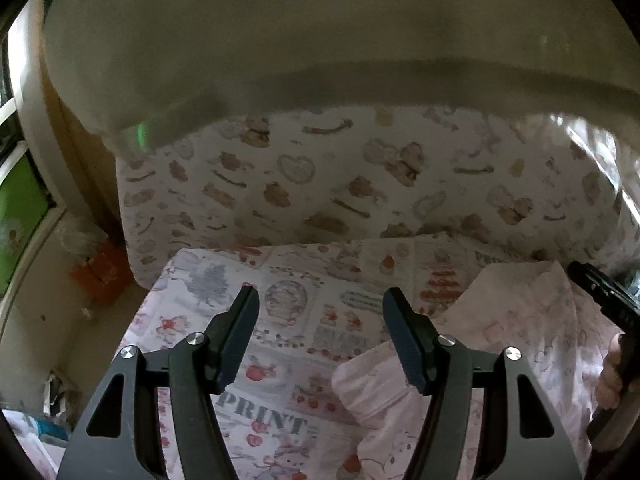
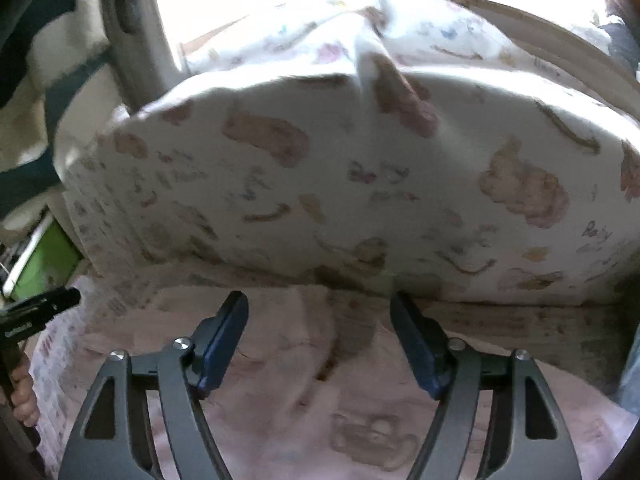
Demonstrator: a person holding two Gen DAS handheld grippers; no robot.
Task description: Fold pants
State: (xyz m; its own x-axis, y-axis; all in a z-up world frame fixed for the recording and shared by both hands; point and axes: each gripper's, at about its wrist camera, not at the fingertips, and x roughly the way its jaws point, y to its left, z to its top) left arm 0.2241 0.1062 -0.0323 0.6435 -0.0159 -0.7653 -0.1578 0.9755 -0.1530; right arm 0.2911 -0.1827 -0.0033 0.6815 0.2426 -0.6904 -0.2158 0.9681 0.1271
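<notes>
Pale pink pants with a faint bear print lie crumpled on the printed bedsheet, right of centre in the left wrist view. My left gripper stands open over the sheet, its right finger above the pants' bunched edge, and nothing sits between the pads. In the right wrist view the pants fill the lower half, and my right gripper hovers open just above them without pinching the cloth. Each gripper shows at the edge of the other's view, held by a hand.
A large pillow with brown bear and heart prints stands close behind the pants, also filling the right wrist view as the pillow. A beige headboard rises behind it. An orange box sits beside the bed at left.
</notes>
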